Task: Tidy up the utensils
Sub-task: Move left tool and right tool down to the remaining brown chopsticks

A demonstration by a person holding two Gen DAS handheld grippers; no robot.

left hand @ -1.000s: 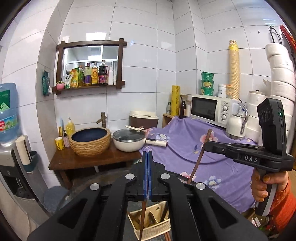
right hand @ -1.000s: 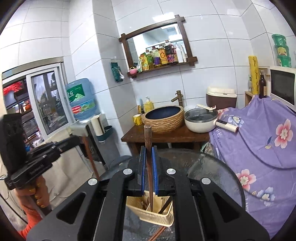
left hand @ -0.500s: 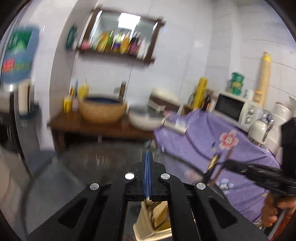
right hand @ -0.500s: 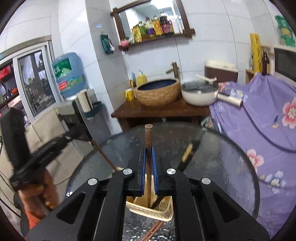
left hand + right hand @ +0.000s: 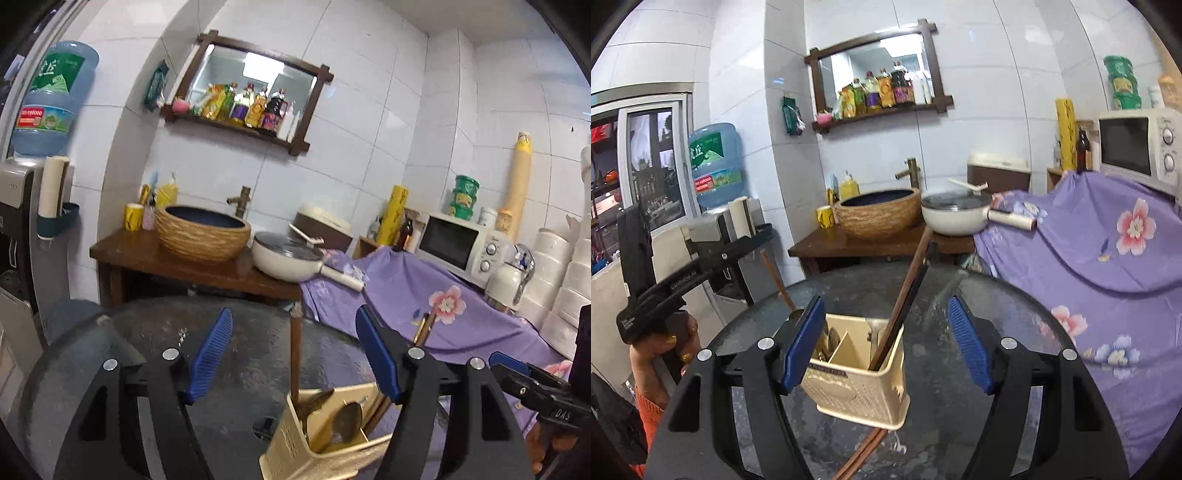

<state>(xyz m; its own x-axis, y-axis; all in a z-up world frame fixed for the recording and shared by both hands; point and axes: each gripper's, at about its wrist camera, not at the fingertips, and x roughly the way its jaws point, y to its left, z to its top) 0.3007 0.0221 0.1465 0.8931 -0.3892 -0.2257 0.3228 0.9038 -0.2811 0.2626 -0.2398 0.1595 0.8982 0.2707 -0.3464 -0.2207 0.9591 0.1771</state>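
A cream plastic utensil basket point(image 5: 862, 373) stands on the round dark glass table point(image 5: 1008, 306); it also shows in the left wrist view point(image 5: 314, 443). It holds a spoon point(image 5: 347, 417) and brown chopsticks: one leans in its right compartment point(image 5: 905, 295), one stands upright point(image 5: 294, 354). More chopsticks point(image 5: 864, 450) lie on the table in front of it. My left gripper point(image 5: 295, 354) is open and empty above the basket. My right gripper point(image 5: 886, 343) is open and empty, its blue pads either side of the basket.
A wooden stand point(image 5: 173, 262) behind the table carries a wicker basin point(image 5: 203, 236) and a white pan point(image 5: 288, 258). A purple flowered cloth point(image 5: 1108, 251) covers a counter at the right, with a microwave point(image 5: 458, 243). A water dispenser point(image 5: 716, 162) stands left.
Both grippers have opened and let go of their chopsticks, which now stand in the basket. Both views have dropped closer to the table.
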